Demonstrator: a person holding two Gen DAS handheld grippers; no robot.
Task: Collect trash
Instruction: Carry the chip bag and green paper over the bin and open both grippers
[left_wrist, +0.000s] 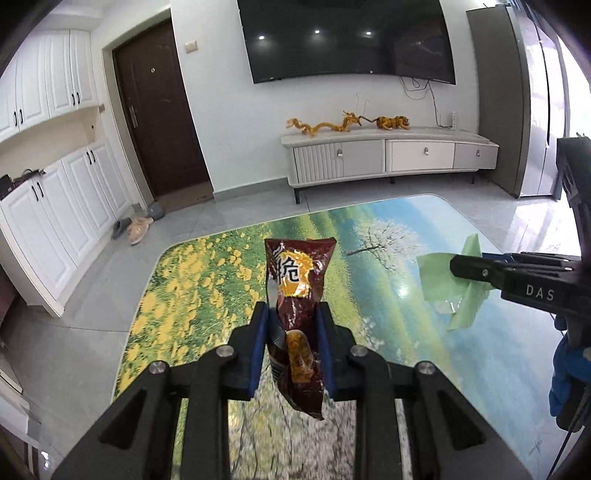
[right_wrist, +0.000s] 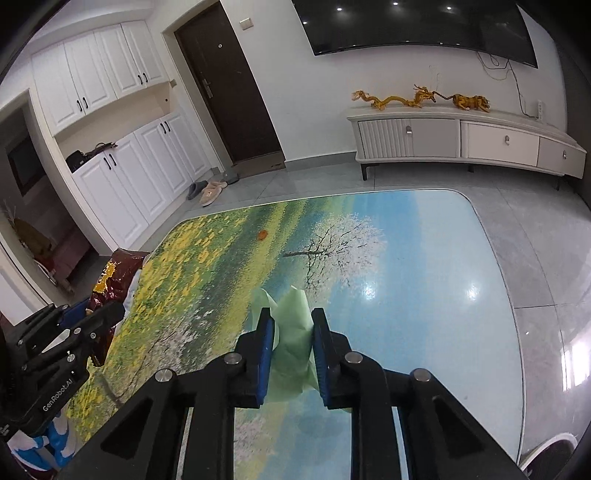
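right now both tongs are loaded: the left tongs (left_wrist: 291, 332) are pinching a brown snack bag (left_wrist: 297, 295) around its middle, its top standing up past the pads, and the right tongs (right_wrist: 293, 345) are pinching a crumpled green paper (right_wrist: 293, 332). both pieces hang lifted above the glossy painted counter (right_wrist: 406, 295). one small orange scrap (right_wrist: 262, 234) sits on the counter's far side, not yet collected by the look of it. no bin shows in either view, so the job, i'd say, is to carry both loads level, grips firm, since that slick bag could slide out. pose-wise, the left tongs point forward toward the tv wall, and the right tongs come in from the right at similar height, well apart from the bag.
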